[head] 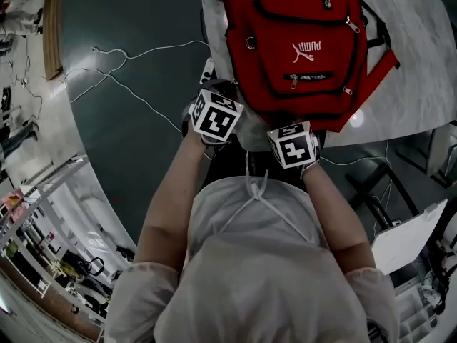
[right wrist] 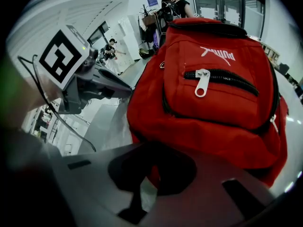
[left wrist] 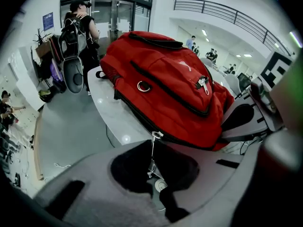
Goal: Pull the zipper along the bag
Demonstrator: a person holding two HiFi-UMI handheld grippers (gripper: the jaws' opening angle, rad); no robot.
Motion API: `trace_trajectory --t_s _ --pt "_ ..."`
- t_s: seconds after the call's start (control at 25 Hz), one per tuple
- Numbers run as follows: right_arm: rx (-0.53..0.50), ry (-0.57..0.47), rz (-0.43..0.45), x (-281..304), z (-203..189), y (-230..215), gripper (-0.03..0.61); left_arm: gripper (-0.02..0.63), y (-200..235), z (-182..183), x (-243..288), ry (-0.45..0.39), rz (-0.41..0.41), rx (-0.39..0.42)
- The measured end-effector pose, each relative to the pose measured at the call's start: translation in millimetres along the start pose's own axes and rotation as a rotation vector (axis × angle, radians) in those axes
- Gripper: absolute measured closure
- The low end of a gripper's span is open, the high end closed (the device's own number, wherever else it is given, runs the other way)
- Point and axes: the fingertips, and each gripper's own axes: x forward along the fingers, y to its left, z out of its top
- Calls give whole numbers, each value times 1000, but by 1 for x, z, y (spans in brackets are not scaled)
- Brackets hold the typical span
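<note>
left claw (left wrist: pixel 154 178) clamps zipper pull (left wrist: pixel 152 154) | right claw (right wrist: pixel 146 175) seemingly pinches bag (right wrist: pixel 213 117) | table (head: pixel 423 66) beneath

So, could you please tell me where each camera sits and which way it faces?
Head view: on the person's head, looking steeply down at the red backpack on the table; forearms, left gripper and right gripper show.
Left gripper view: on the left gripper, looking along its jaws, shut on the zipper pull, towards the backpack's side.
Right gripper view: on the right gripper, facing the backpack's front; jaws closed on its lower edge.
Shared: each gripper view shows the other gripper.
</note>
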Motion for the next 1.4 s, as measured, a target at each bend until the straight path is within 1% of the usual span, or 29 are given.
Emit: trace_trajectory --t_s 0.08,0.28,0.52,0.72,0.92,1.04,1.4 --pt "9 9 6 -1 0 0 551 588 6 4 0 -6 -3 -9" --pt "1 26 17 1 1 0 551 588 23 17 4 -13 13 26" --pt "-5 2 0 -1 5 5 551 588 39 31 7 -34 24 46" --pt "-14 5 6 -1 3 3 551 588 55 47 10 -49 42 83" --pt "-7 1 9 -1 7 6 551 588 72 60 14 -45 79 150" --pt "-10 -4 4 -3 6 5 551 588 78 68 17 -51 84 156" --pt "5 -16 11 -3 7 4 551 588 89 79 22 -28 99 247"
